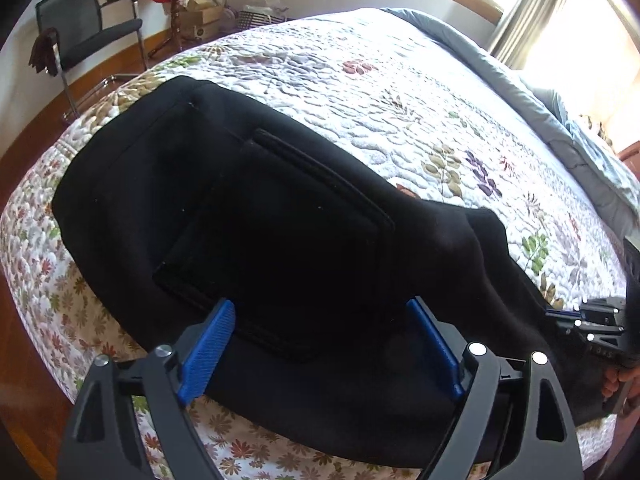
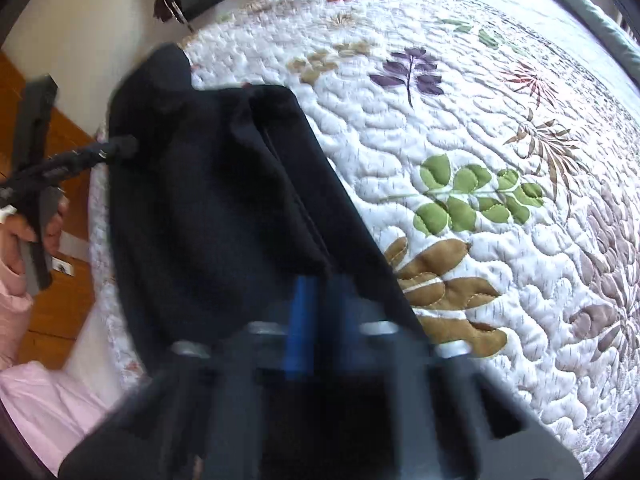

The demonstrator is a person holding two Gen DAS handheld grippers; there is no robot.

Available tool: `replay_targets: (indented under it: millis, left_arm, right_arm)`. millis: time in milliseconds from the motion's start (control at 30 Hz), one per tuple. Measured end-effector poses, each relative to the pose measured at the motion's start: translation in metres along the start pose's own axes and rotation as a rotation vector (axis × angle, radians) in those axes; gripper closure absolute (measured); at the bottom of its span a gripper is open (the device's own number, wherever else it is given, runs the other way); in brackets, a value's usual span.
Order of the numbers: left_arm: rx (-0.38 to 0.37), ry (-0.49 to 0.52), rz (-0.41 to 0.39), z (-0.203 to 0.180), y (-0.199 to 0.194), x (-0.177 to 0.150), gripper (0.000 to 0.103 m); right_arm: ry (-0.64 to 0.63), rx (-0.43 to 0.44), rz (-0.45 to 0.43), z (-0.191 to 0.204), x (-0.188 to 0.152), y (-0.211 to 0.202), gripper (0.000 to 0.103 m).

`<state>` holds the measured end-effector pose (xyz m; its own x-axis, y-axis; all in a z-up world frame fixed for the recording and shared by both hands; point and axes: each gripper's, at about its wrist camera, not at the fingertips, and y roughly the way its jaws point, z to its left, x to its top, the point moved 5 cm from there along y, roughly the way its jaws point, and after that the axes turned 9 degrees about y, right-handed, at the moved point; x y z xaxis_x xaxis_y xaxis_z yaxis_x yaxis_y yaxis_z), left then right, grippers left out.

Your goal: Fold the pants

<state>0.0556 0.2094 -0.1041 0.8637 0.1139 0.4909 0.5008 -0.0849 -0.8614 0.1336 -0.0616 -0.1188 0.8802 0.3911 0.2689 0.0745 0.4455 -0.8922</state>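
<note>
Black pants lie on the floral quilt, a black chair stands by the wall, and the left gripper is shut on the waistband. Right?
Not quite. In the left wrist view the left gripper is open, its blue fingers spread wide over the pants, gripping nothing. The pants do lie on the floral quilt, and the black chair stands by the wall.

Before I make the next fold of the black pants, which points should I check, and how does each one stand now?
1. Left gripper open over the pants: ok, blue fingers wide apart.
2. Right gripper shut on the fabric: cannot tell, view blurred.
3. Pants fully on the quilt: ok.
4. Pants lying flat: not ok, a ridge near the right gripper.
5. Free quilt beyond the pants: ok.
</note>
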Motion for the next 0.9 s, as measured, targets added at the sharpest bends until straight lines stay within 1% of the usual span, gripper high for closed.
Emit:
replay_targets:
  millis: [33, 100, 167, 200, 233, 267, 333, 400, 433, 467, 500, 533, 633, 733, 800, 867, 900]
  left_arm:
    - [0.009, -0.015, -0.010, 0.002, -0.002, 0.001, 0.016]
    - [0.054, -0.019, -0.043, 0.006, -0.008, 0.002, 0.016]
    - [0.098, -0.015, -0.071, 0.009, -0.011, 0.003, 0.016]
    - [0.118, -0.015, -0.072, 0.012, -0.010, 0.003, 0.016]
    - [0.128, -0.012, -0.056, 0.015, -0.005, 0.002, 0.015]
    - [0.128, -0.007, -0.037, 0.017, 0.001, 0.000, 0.015]
    - [0.130, 0.013, -0.032, 0.018, 0.007, -0.003, 0.015]
    - [0.136, 0.028, -0.032, 0.016, 0.003, -0.003, 0.015]
    - [0.131, 0.023, -0.035, 0.016, 0.001, -0.002, 0.015]
    - [0.124, 0.012, -0.041, 0.017, -0.003, -0.001, 0.015]
    - [0.124, 0.005, -0.046, 0.018, -0.006, 0.000, 0.015]
    - [0.136, 0.003, -0.054, 0.021, -0.009, 0.001, 0.015]
    - [0.184, 0.011, -0.054, 0.029, -0.011, 0.003, 0.015]
    - [0.198, 0.000, -0.046, 0.040, -0.008, 0.003, 0.015]
    - [0.214, 0.005, -0.039, 0.045, -0.006, 0.003, 0.015]
    - [0.215, 0.009, -0.029, 0.049, -0.002, 0.002, 0.015]
    - [0.205, 0.003, -0.025, 0.051, 0.000, 0.000, 0.014]
  right_arm:
    - [0.002, -0.004, -0.017, 0.000, 0.002, -0.005, 0.100]
    - [-0.006, -0.033, -0.064, 0.000, 0.006, -0.015, 0.100]
    - [0.043, -0.025, -0.106, -0.007, 0.013, -0.022, 0.100]
    - [0.065, -0.016, -0.101, -0.011, 0.014, -0.018, 0.100]
    - [0.068, -0.023, -0.077, -0.014, 0.013, -0.011, 0.100]
    - [0.065, -0.041, -0.042, -0.016, 0.009, 0.001, 0.100]
    - [0.053, -0.056, -0.027, -0.016, 0.008, 0.010, 0.098]
    - [0.079, -0.044, -0.031, -0.017, 0.012, 0.003, 0.091]
    - [0.075, -0.042, -0.050, -0.014, 0.016, -0.003, 0.091]
    - [0.064, -0.044, -0.070, -0.011, 0.020, -0.007, 0.083]
    - [0.047, -0.034, -0.089, -0.004, 0.024, -0.011, 0.073]
    - [0.031, -0.018, -0.097, 0.003, 0.028, -0.012, 0.071]
    - [-0.028, -0.003, -0.093, 0.026, 0.045, -0.002, 0.071]
    - [-0.053, -0.001, -0.077, 0.042, 0.062, 0.016, 0.071]
    - [-0.061, -0.001, -0.062, 0.050, 0.073, 0.028, 0.066]
    - [-0.076, -0.006, -0.050, 0.055, 0.081, 0.037, 0.066]
    - [-0.085, 0.003, -0.040, 0.057, 0.084, 0.041, 0.077]
